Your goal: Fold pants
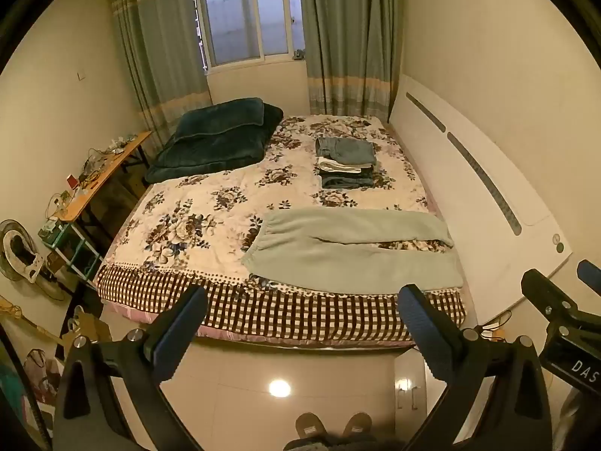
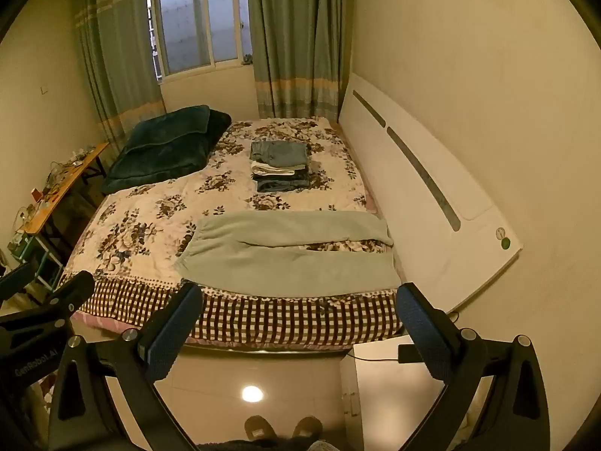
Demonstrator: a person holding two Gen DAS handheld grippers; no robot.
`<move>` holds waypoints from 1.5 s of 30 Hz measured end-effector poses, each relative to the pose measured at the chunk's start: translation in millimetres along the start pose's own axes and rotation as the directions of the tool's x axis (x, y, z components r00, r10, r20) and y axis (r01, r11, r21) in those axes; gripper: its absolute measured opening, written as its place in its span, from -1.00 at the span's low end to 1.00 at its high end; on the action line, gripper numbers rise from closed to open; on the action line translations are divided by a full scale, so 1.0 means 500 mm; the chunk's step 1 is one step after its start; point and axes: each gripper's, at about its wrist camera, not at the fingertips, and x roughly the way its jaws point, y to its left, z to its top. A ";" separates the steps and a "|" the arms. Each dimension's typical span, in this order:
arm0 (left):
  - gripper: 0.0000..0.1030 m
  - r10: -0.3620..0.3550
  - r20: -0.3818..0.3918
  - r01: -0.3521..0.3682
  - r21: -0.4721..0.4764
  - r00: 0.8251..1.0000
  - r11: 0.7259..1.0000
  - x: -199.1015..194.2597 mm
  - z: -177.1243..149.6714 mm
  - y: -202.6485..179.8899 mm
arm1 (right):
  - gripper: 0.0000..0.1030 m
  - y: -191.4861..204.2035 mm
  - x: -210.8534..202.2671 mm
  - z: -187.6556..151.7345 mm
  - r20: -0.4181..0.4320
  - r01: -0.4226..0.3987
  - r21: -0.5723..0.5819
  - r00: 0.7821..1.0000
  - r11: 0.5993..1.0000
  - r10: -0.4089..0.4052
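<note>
Pale green fleece pants (image 1: 349, 251) lie spread flat on the floral bedspread near the bed's front edge, waistband at left, both legs running right; they also show in the right wrist view (image 2: 293, 251). My left gripper (image 1: 304, 300) is open and empty, held above the floor in front of the bed, short of the pants. My right gripper (image 2: 300, 300) is open and empty too, also in front of the bed edge. The right gripper shows at the right edge of the left wrist view (image 1: 556, 300), and the left gripper at the left edge of the right wrist view (image 2: 49, 300).
A stack of folded clothes (image 1: 345, 161) lies further back on the bed (image 1: 210, 206). A dark green folded blanket (image 1: 218, 139) lies at the back left. A white headboard (image 1: 469, 188) runs along the right. A cluttered wooden desk (image 1: 101, 173) stands left. Slippers (image 1: 332, 424) and tiled floor are below.
</note>
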 end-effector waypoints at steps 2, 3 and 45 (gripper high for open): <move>0.99 0.001 0.009 -0.001 -0.002 1.000 1.000 -0.001 0.000 0.000 | 1.00 -0.001 -0.001 0.000 0.000 0.001 0.000 1.000 1.000 -0.001; 0.99 0.001 0.009 -0.001 -0.003 1.000 1.000 -0.001 0.000 0.000 | 1.00 -0.001 -0.001 0.000 0.001 0.002 -0.001 1.000 1.000 -0.002; 0.99 0.013 0.022 -0.012 -0.016 1.000 1.000 -0.018 0.001 -0.004 | 1.00 -0.007 -0.025 -0.008 0.000 -0.005 0.001 1.000 1.000 0.005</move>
